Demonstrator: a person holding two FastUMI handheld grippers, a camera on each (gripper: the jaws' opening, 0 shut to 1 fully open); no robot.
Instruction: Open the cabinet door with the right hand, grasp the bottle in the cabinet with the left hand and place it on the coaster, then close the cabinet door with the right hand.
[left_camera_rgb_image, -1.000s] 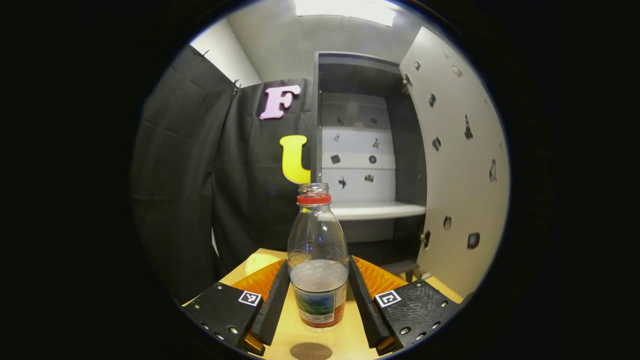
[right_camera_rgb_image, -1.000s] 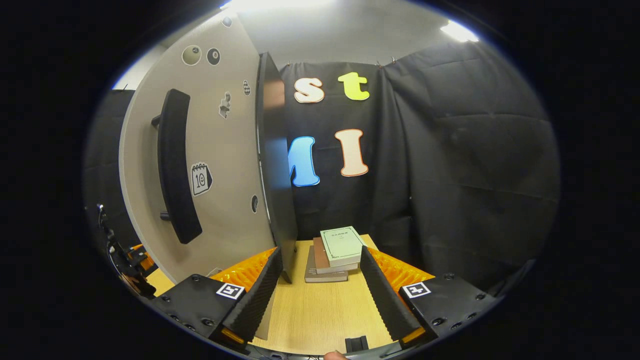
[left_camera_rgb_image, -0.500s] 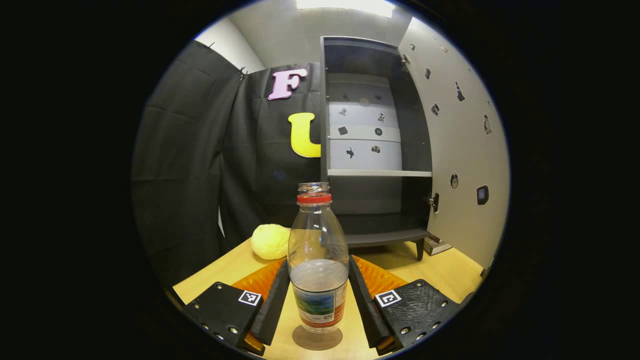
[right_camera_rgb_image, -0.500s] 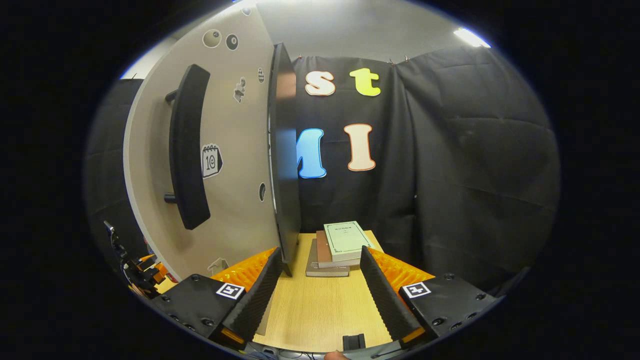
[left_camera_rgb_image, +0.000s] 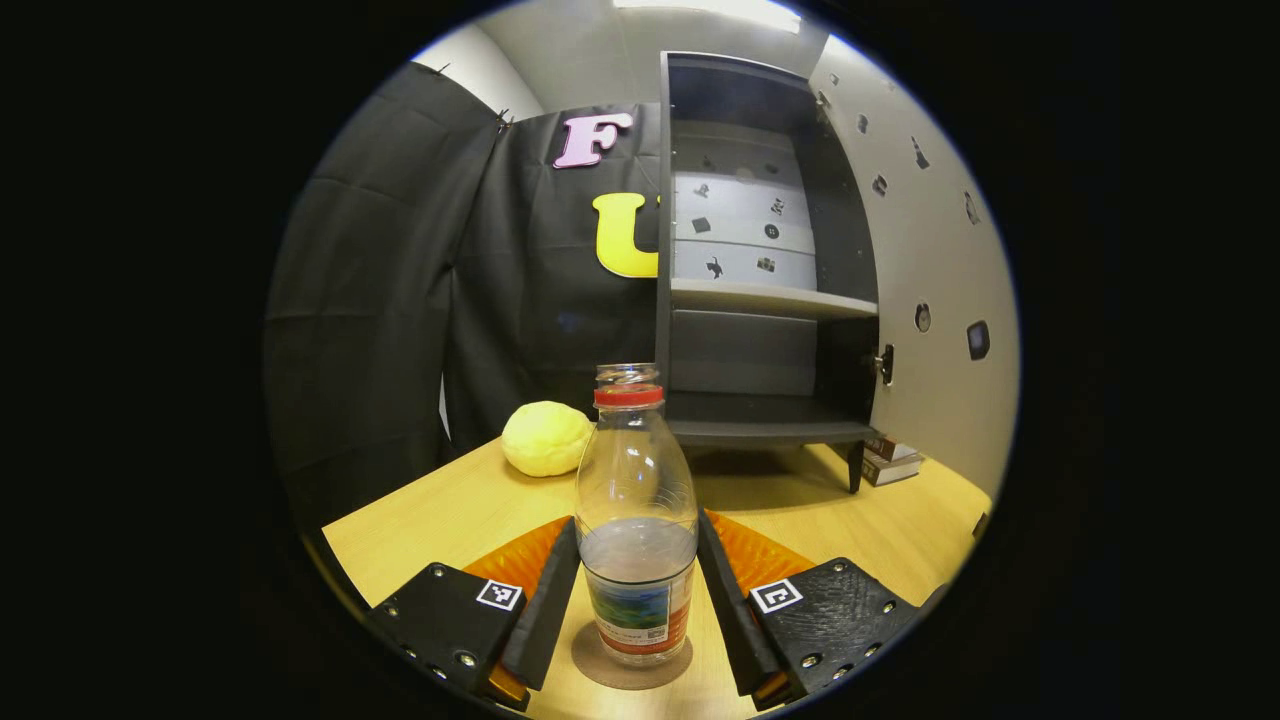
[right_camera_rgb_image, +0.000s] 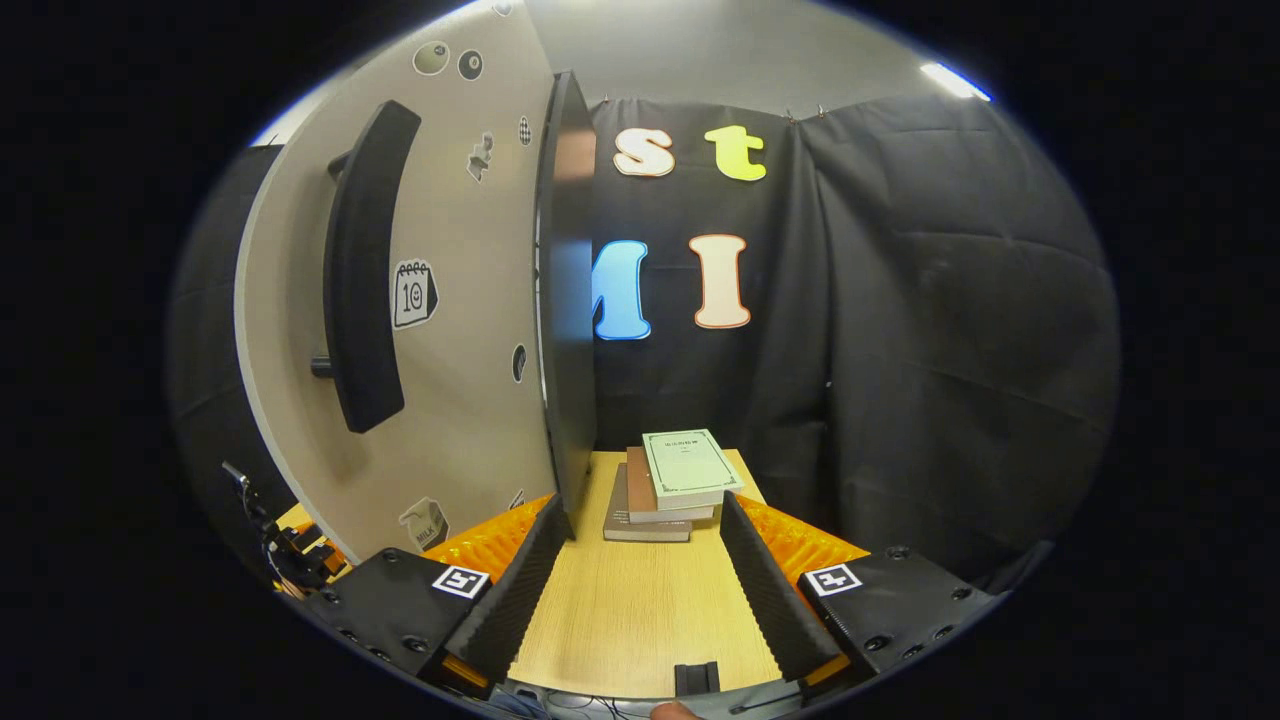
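Note:
In the left gripper view a clear bottle (left_camera_rgb_image: 636, 520) with a red neck ring and some water in it stands upright between my fingers, its base over a round brown coaster (left_camera_rgb_image: 632, 668) on the wooden table. My left gripper (left_camera_rgb_image: 636, 620) is shut on the bottle. Behind it the dark cabinet (left_camera_rgb_image: 765, 300) stands with its shelves bare and its pale door (left_camera_rgb_image: 930, 290) swung wide to the right. In the right gripper view that door (right_camera_rgb_image: 450, 300) with its long dark handle (right_camera_rgb_image: 360, 270) rises at the left. My right gripper (right_camera_rgb_image: 635, 585) is open, with nothing between its fingers.
A yellow lumpy ball (left_camera_rgb_image: 546, 438) lies on the table left of the cabinet. A stack of books (right_camera_rgb_image: 665, 485) sits on the table beyond the door's edge, also seen by the cabinet's foot (left_camera_rgb_image: 890, 462). The other gripper (right_camera_rgb_image: 290, 560) shows low at the left.
The left gripper has lowered with the bottle; the coaster has come under the bottle's base and more table shows. The right gripper has shifted slightly, staying open beside the door.

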